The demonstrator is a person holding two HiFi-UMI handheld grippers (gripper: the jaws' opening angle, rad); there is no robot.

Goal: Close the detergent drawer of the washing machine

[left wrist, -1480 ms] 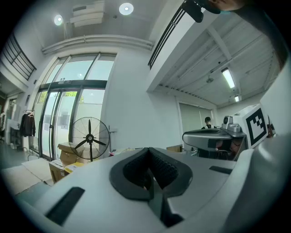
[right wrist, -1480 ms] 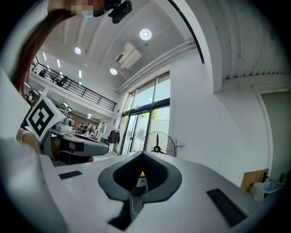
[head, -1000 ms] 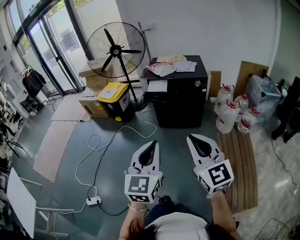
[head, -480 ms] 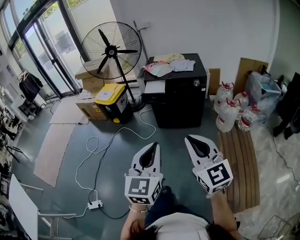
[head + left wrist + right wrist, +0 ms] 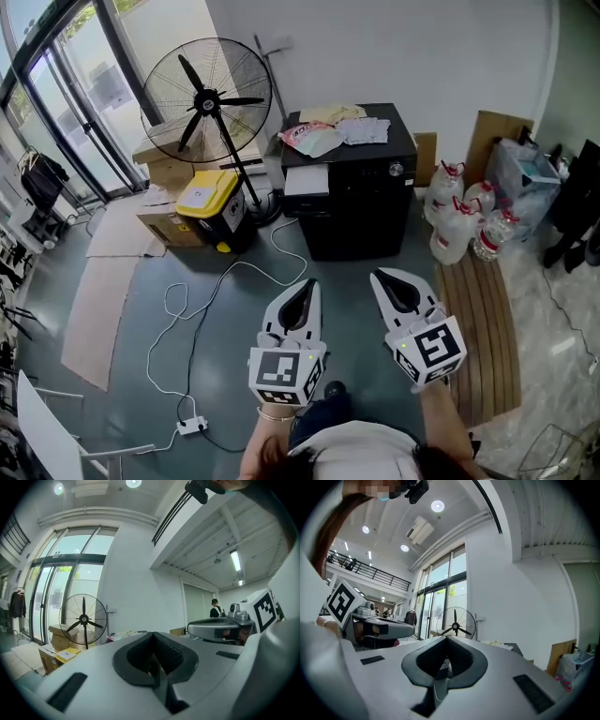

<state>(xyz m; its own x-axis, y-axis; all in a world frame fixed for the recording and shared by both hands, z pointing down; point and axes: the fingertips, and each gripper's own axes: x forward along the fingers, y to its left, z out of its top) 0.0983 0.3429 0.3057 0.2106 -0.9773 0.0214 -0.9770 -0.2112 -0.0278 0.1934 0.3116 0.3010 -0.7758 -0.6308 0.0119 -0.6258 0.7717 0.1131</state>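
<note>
The washing machine (image 5: pixel 361 211) is a black boxy unit against the white wall, with a heap of light clothes (image 5: pixel 333 131) dumped on top. Its detergent drawer (image 5: pixel 307 178) is the pale bit at the upper left of the front, and it's clearly sticking out, so not closed yet. A big floor fan (image 5: pixel 206 98) and a yellow-lidded bin (image 5: pixel 208 192) stand to its left, and water bottles (image 5: pixel 459 220) to its right.

The left gripper (image 5: pixel 302 292) and right gripper (image 5: pixel 394 284) are held side by side, well short of the machine, both with jaws pinched together and nothing in them.

Compared to a second ago, the fan, bin and machine have all slid a bit left in the head view, and the power strip (image 5: pixel 192 427) on the floor sits lower. The grippers look parked in the same spot of the frame, jaws just as closed.
</note>
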